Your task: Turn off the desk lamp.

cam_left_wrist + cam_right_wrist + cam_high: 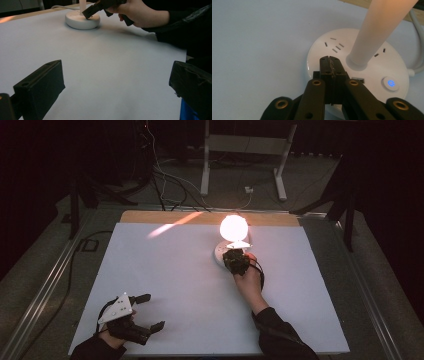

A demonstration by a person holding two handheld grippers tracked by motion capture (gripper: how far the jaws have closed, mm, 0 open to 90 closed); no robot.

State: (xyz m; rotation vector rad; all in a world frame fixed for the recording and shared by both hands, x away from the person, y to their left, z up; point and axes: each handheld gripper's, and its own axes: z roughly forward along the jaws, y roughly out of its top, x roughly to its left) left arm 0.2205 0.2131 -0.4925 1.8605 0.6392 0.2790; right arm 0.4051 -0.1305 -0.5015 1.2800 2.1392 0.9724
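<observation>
A: Where does the lamp point(233, 232) stand?
B: Upper centre of the high view, lit, its round white base point(362, 72) on the white sheet point(190, 285).
A: And the right gripper point(329, 60)?
B: Jaws pressed together, empty, tips over the base beside the stem point(374, 32); the blue power button point(391, 83) sits lower right.
A: The left gripper point(150, 311)?
B: Lower left, jaws wide apart, holding nothing.

White metal frame point(245, 155), perhaps a stand
</observation>
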